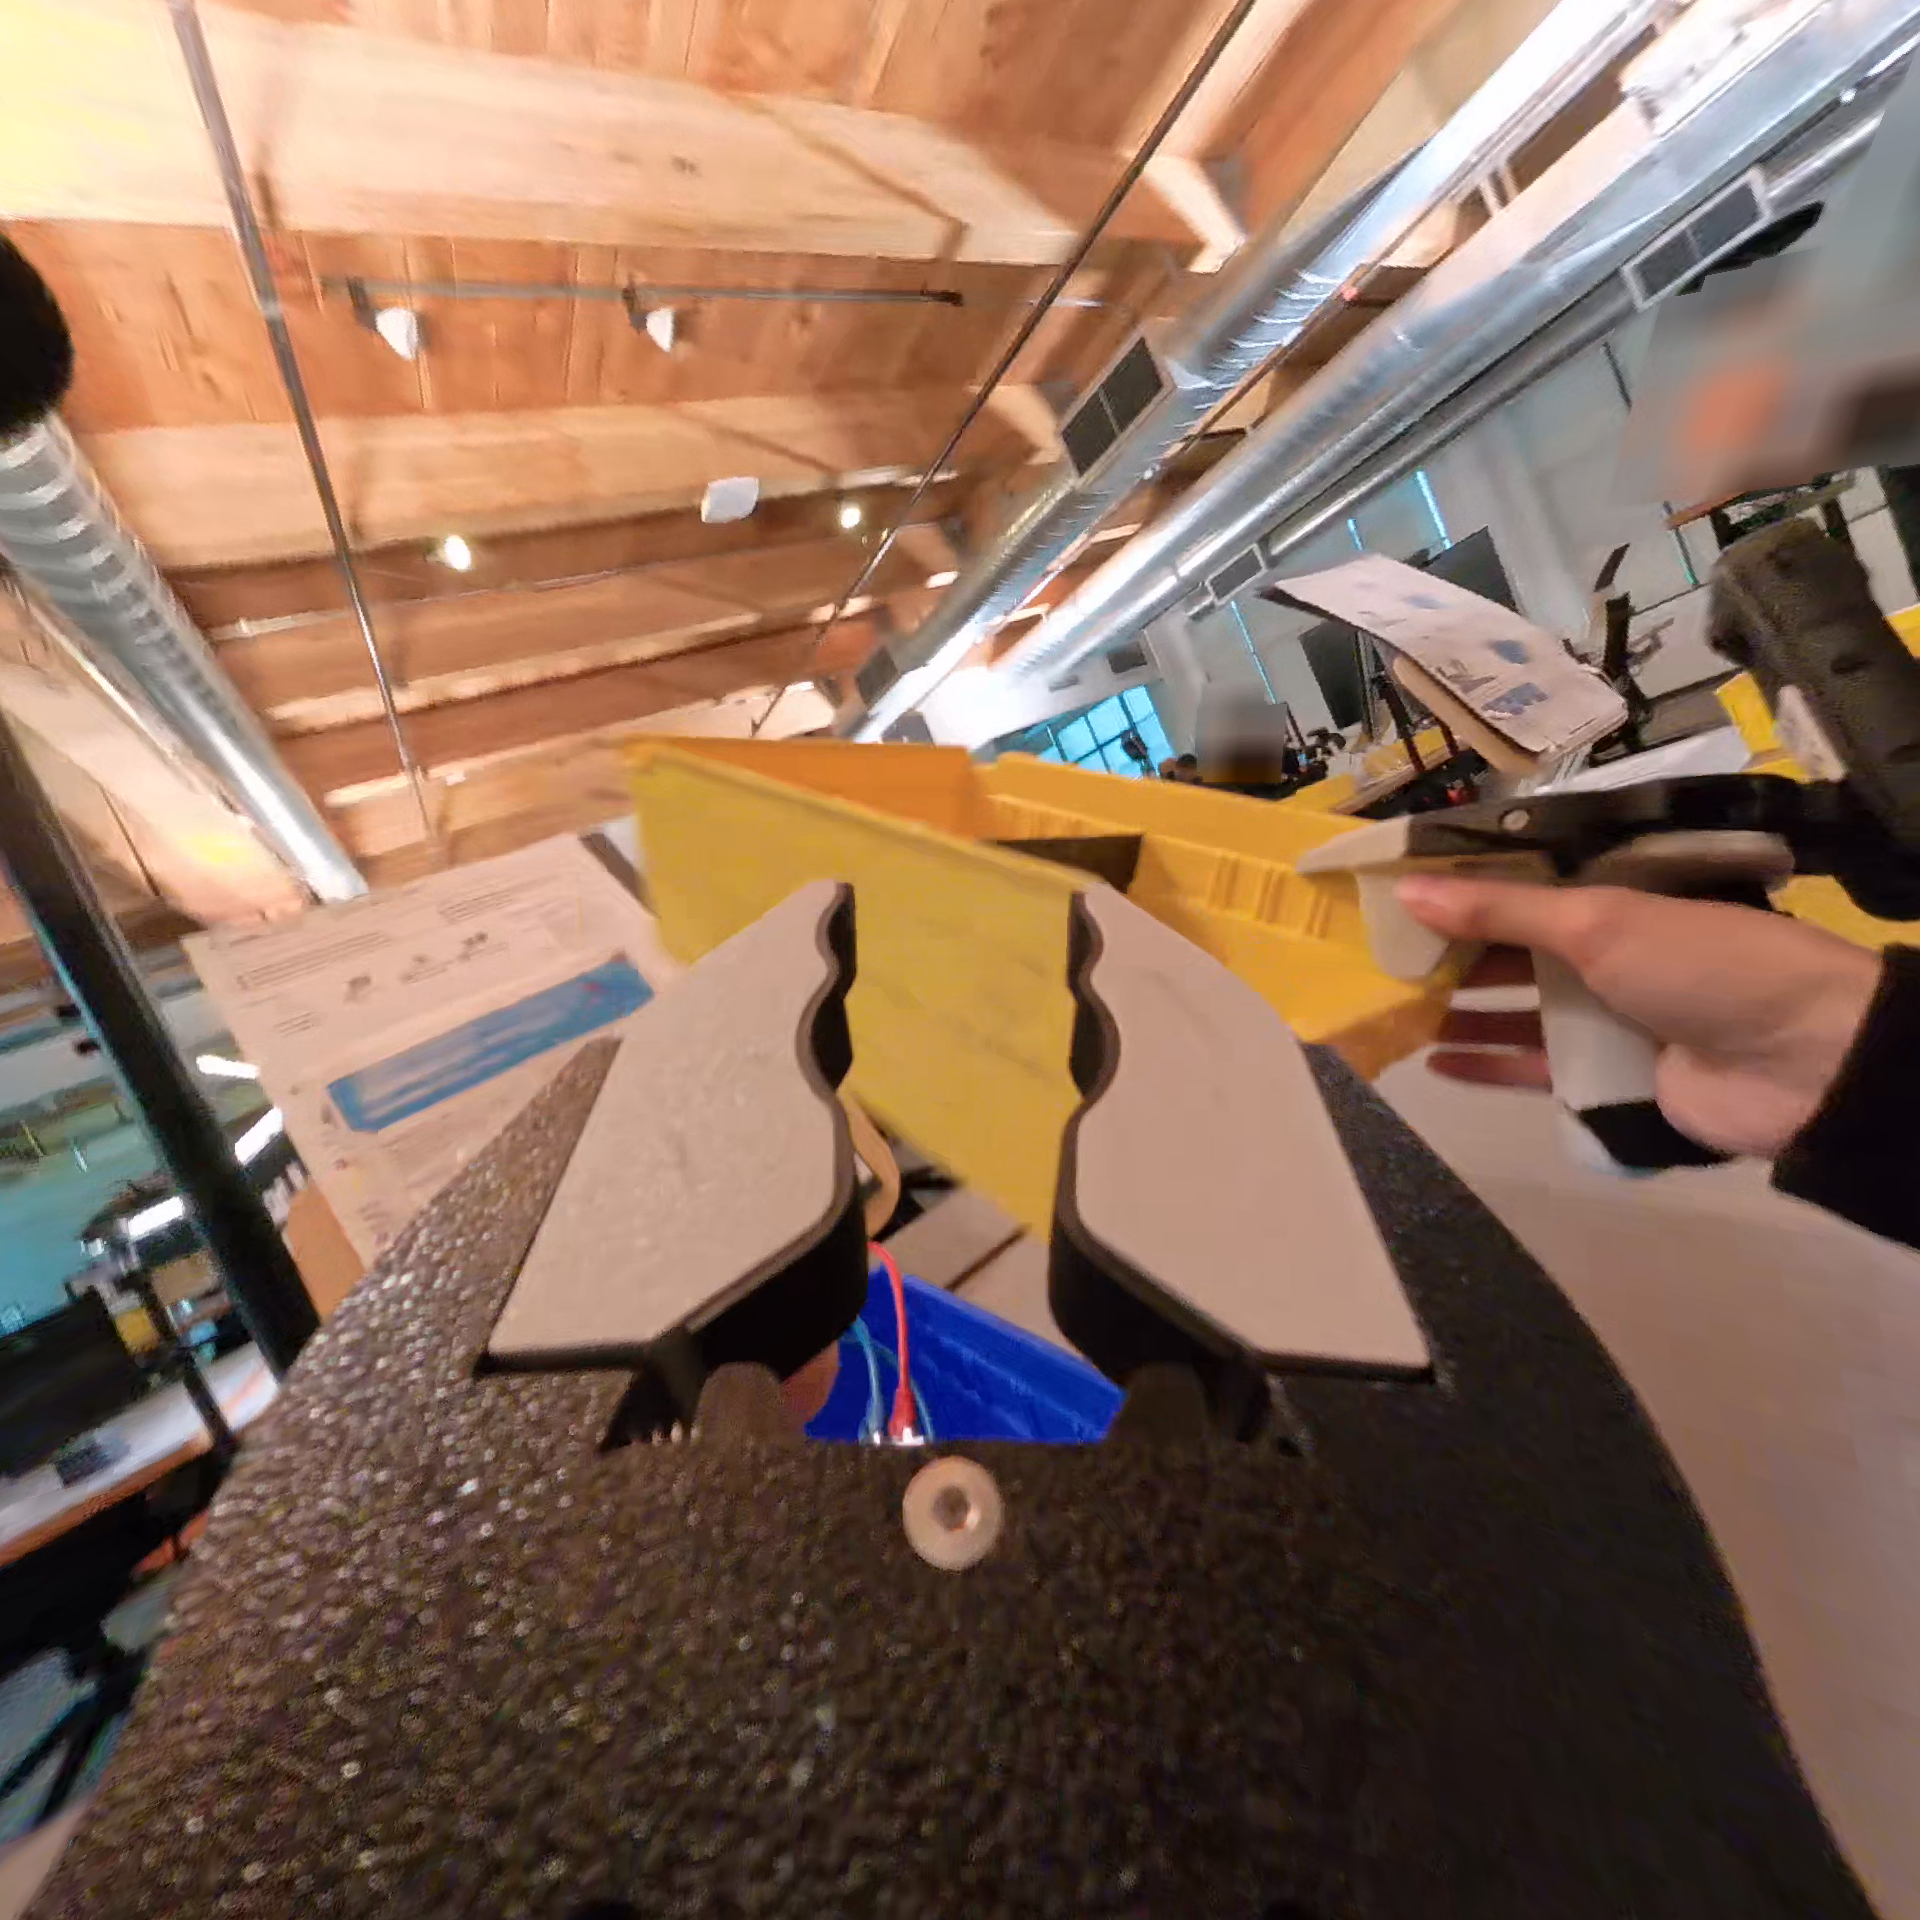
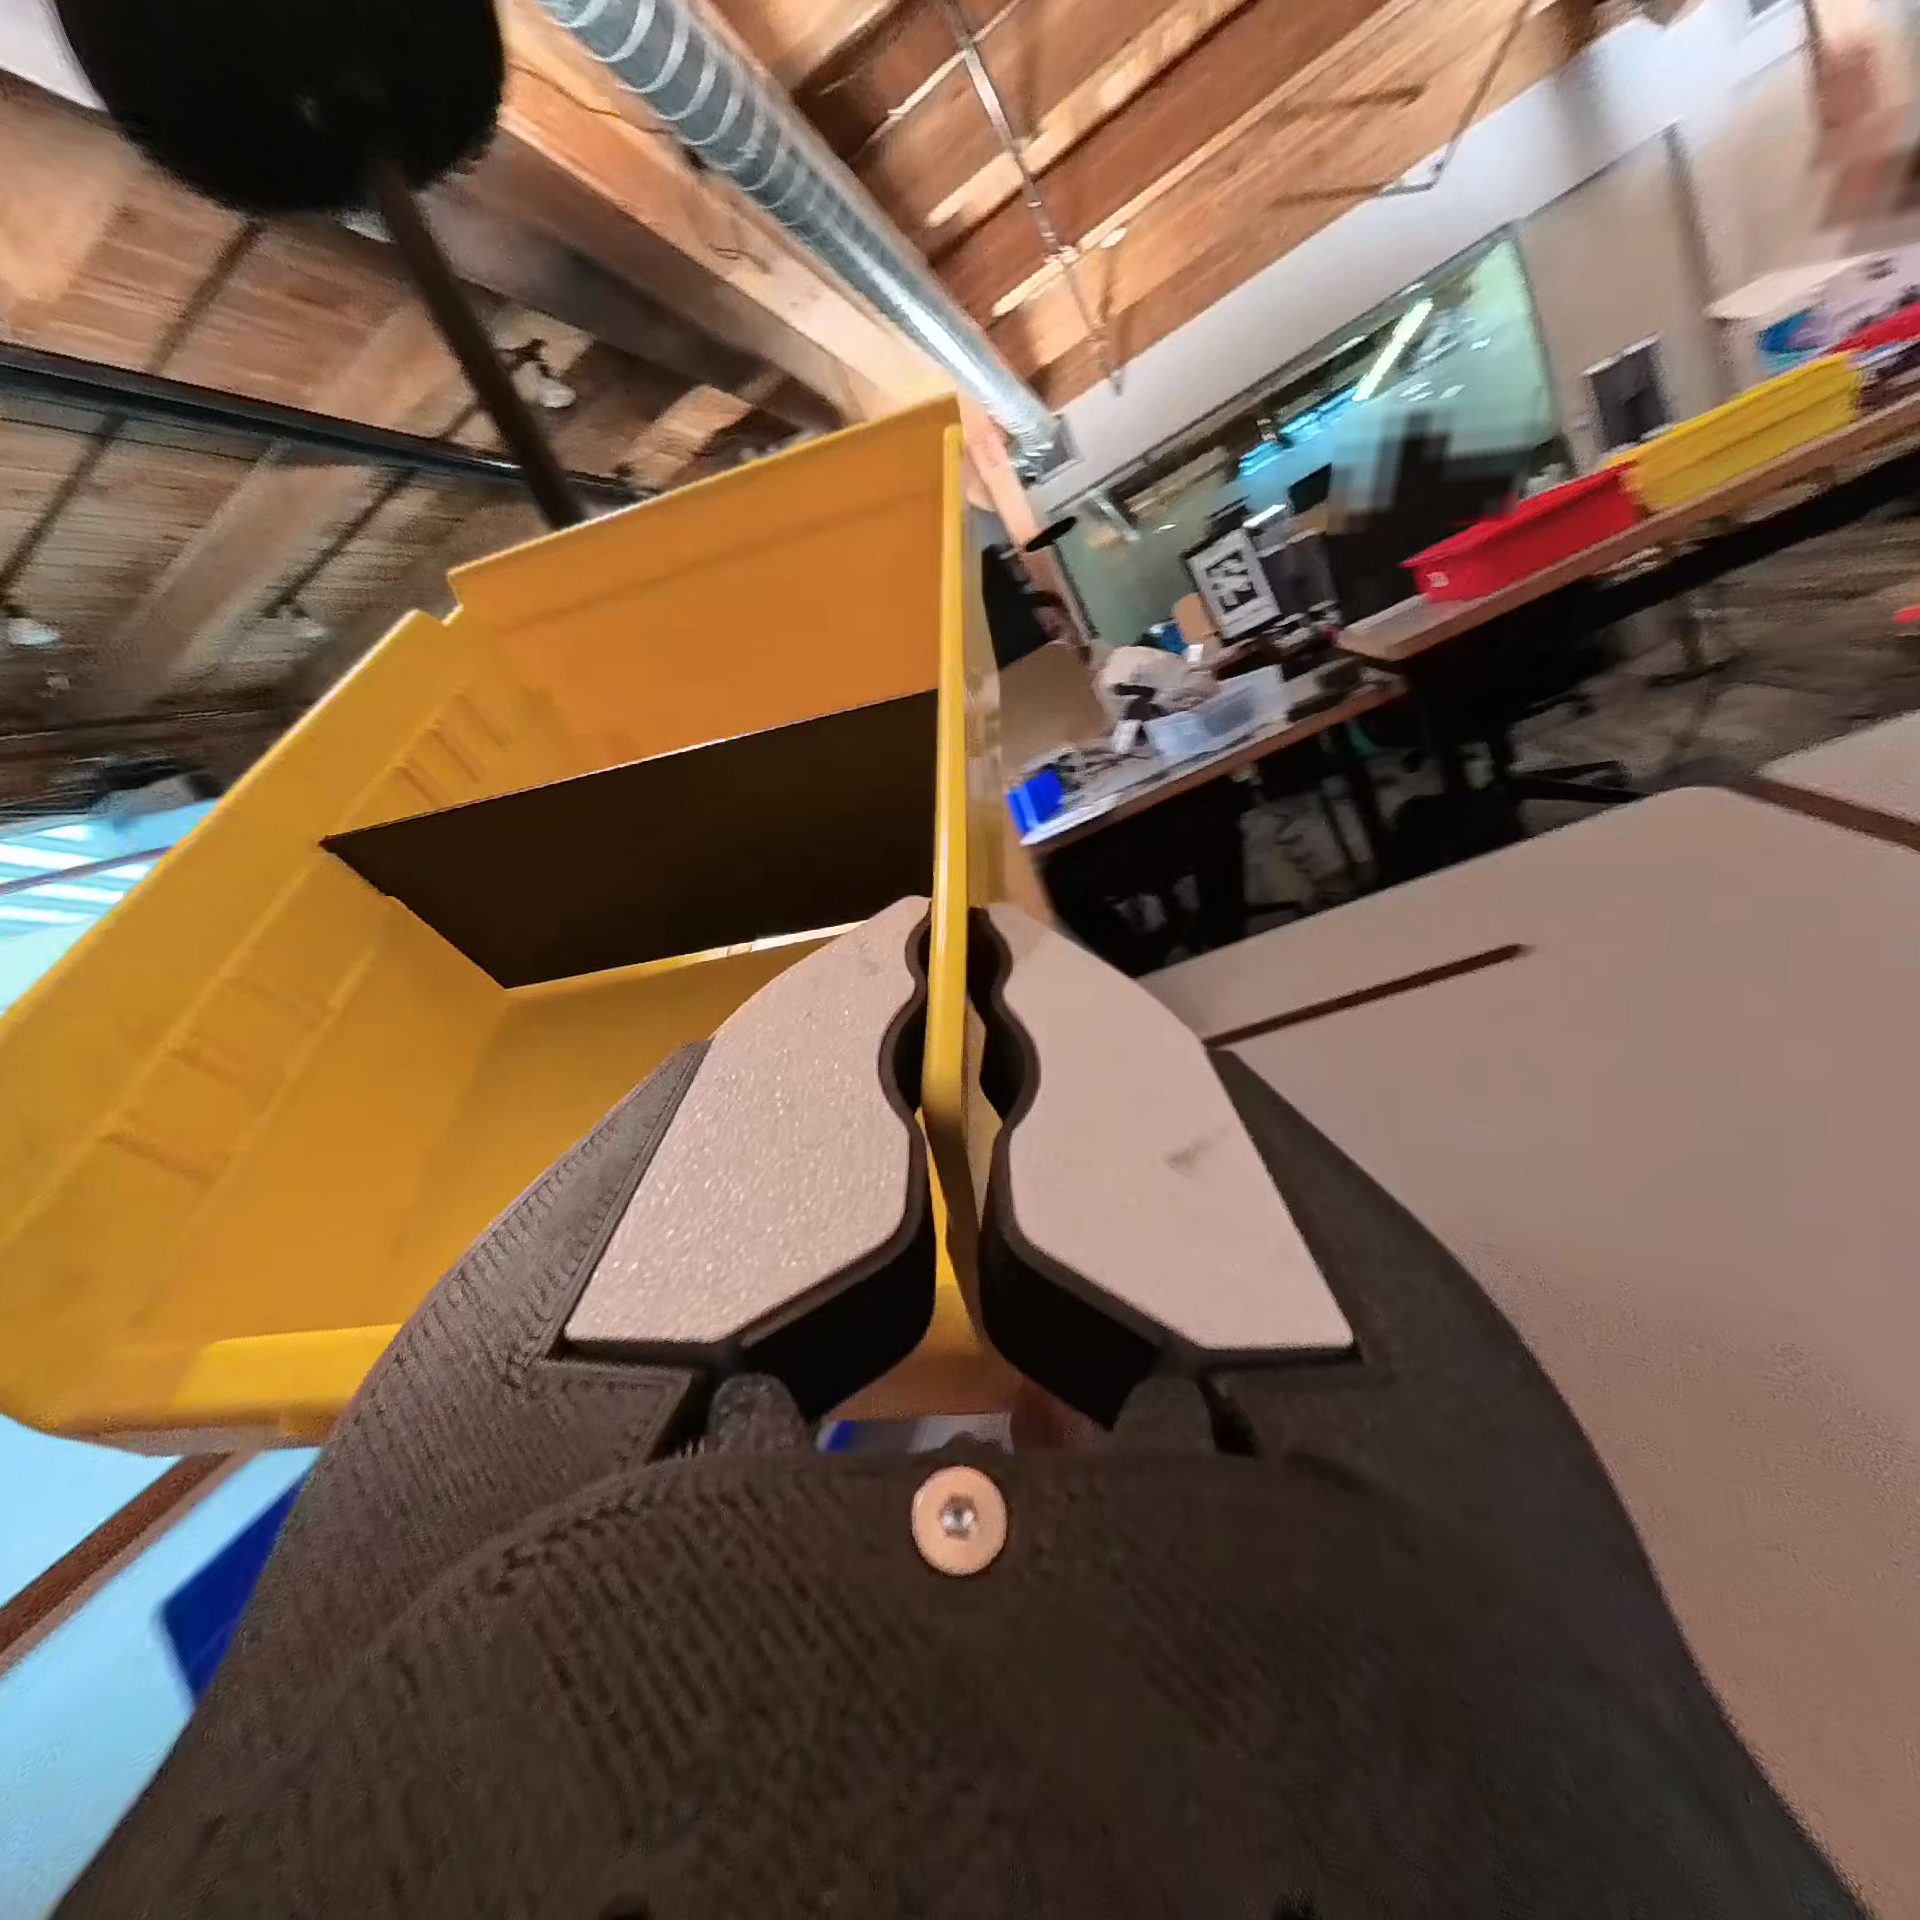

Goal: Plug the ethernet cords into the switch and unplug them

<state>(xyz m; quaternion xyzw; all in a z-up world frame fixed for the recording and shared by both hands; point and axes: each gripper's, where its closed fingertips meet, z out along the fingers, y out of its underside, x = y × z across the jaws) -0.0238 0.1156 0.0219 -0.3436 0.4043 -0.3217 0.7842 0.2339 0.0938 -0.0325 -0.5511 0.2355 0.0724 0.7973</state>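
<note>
**Yellow bin held up, no switch to be seen**

The right gripper (image 2: 951, 935) pinches the side wall of a yellow bin (image 2: 665, 644) and holds it tilted in the air. The left gripper (image 1: 961, 914) is spread wide, with nothing between its fingers. At 3 o'clock in the left wrist view, a hand (image 1: 1704, 1023) holds the right gripper. Low at 6 o'clock, thin red and blue cords (image 1: 896, 1351) lie in a blue bin (image 1: 997, 1371). The switch does not show.

both wrist cameras tilt up toward the ceiling, close to the shared yellow bin (image 1: 935, 966) (image 2: 436, 1049)
</note>
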